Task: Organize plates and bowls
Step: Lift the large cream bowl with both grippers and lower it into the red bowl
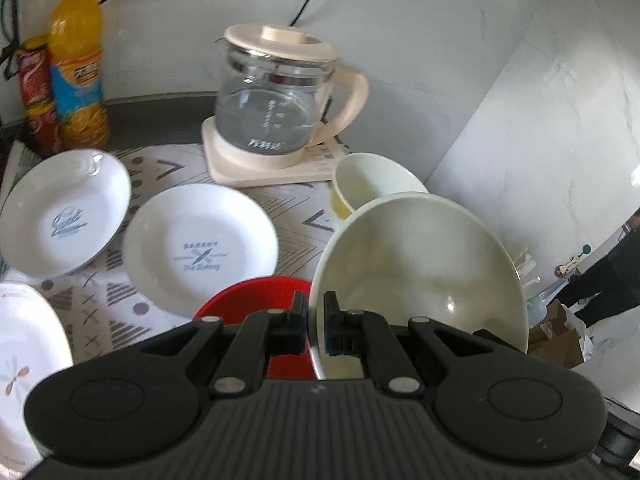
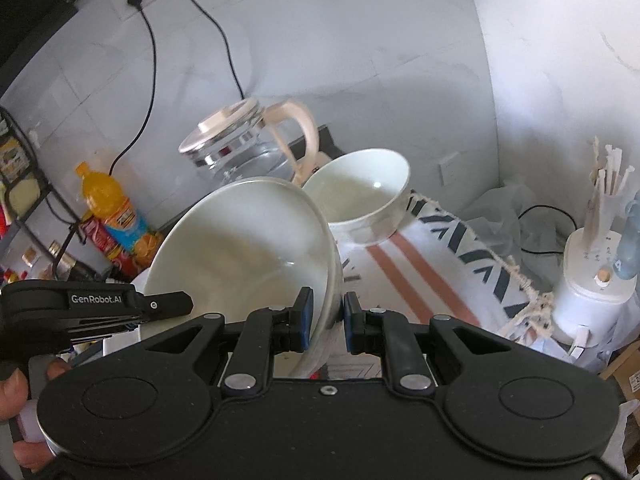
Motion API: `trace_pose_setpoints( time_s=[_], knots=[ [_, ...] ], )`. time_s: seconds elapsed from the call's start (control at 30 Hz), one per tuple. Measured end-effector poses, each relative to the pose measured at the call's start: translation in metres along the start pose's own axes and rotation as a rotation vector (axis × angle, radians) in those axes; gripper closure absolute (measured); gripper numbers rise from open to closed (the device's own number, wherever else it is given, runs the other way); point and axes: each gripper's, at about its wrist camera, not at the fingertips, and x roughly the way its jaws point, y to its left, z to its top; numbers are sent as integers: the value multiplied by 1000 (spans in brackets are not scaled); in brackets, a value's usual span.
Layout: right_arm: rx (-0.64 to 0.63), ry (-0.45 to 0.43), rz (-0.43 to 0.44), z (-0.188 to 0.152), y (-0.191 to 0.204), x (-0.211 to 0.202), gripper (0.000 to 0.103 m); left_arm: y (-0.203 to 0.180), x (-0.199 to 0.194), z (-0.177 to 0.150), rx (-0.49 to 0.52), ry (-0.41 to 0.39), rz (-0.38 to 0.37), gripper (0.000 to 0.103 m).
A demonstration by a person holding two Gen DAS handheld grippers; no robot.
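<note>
A large cream bowl [image 1: 420, 280] [image 2: 240, 240] hangs tilted above the patterned cloth [image 1: 100, 308]. My left gripper [image 1: 316, 320] is shut on its near rim, one finger inside and one outside. My right gripper [image 2: 327, 318] clamps the bowl's right wall between its blue pads. The left gripper [image 2: 120, 304] shows in the right wrist view at the bowl's left rim. A smaller cream bowl [image 1: 376, 180] [image 2: 360, 196] stands upright just beyond. Two white printed plates [image 1: 64, 216] [image 1: 200, 244] and a red bowl [image 1: 256, 292] lie on the cloth to the left.
A glass kettle [image 1: 280, 96] [image 2: 240, 144] on its cream base stands behind the bowls near the wall. An orange drink bottle [image 1: 78, 64] and a red can [image 1: 36, 96] stand at the back left. Another white plate [image 1: 24, 340] lies at the near left. A white chopstick holder [image 2: 596, 280] stands to the right.
</note>
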Motion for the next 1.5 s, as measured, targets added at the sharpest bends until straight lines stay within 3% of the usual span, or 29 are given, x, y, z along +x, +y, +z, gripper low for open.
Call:
trace_pose_setpoints(
  time_s=[0.57,1.1,1.33,1.43,1.5],
  knots=[
    [-56,74,14,-29,17,17,86,33,0,-35,-89,25,45,96],
    [-55,113,-10,-37,32,55,86,57,21,-44,-146,70,133,92],
    [-58,95,14,-32,40,60,85,53,17,-39,-106,47,160,92],
    [-57,73,28,-29,44,56,80,53,12,-33,-107,39,165,84],
    [-43,53,42,-27,44,50,69,52,7,-29,-106,20,149,72]
  ],
)
